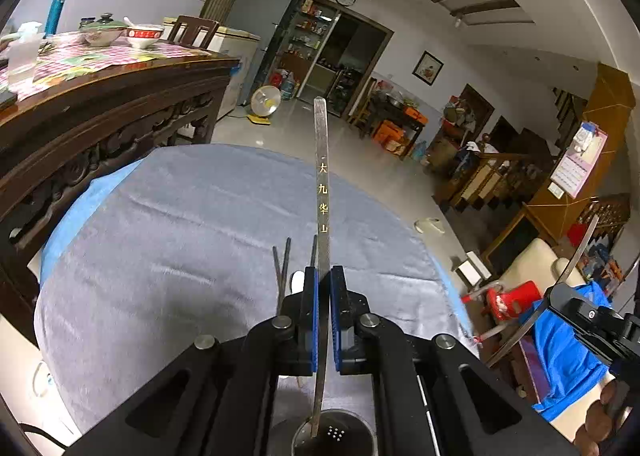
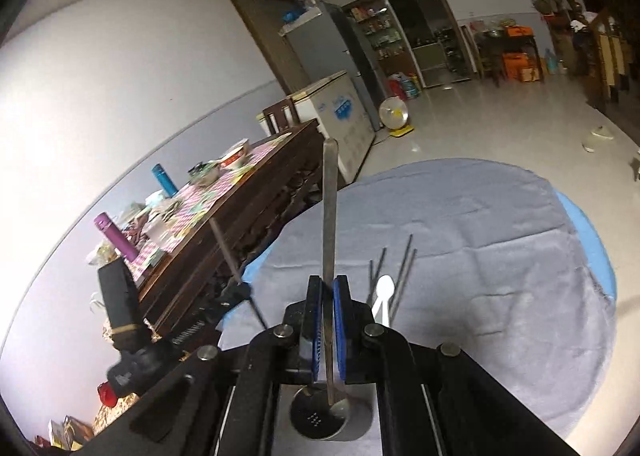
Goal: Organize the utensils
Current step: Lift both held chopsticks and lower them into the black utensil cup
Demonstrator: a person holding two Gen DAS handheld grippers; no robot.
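Observation:
My left gripper (image 1: 323,276) is shut on a flat metal utensil handle (image 1: 322,183) with gold characters, held upright over a metal utensil cup (image 1: 336,434) with a perforated bottom. My right gripper (image 2: 328,284) is shut on another plain metal utensil handle (image 2: 330,215), its lower end inside the same cup (image 2: 320,416). Dark chopsticks (image 2: 402,276) and a white plastic spoon (image 2: 383,296) lie on the grey cloth (image 2: 480,256) beyond the cup; the chopsticks also show in the left wrist view (image 1: 282,268). The other gripper shows at the edge of each view.
A carved wooden table (image 1: 100,103) with bowls, bottles and a checked cloth stands left of the cloth-covered round table. A small fan (image 1: 265,103) stands on the tiled floor behind. A red plastic stool (image 1: 512,296) sits to the right.

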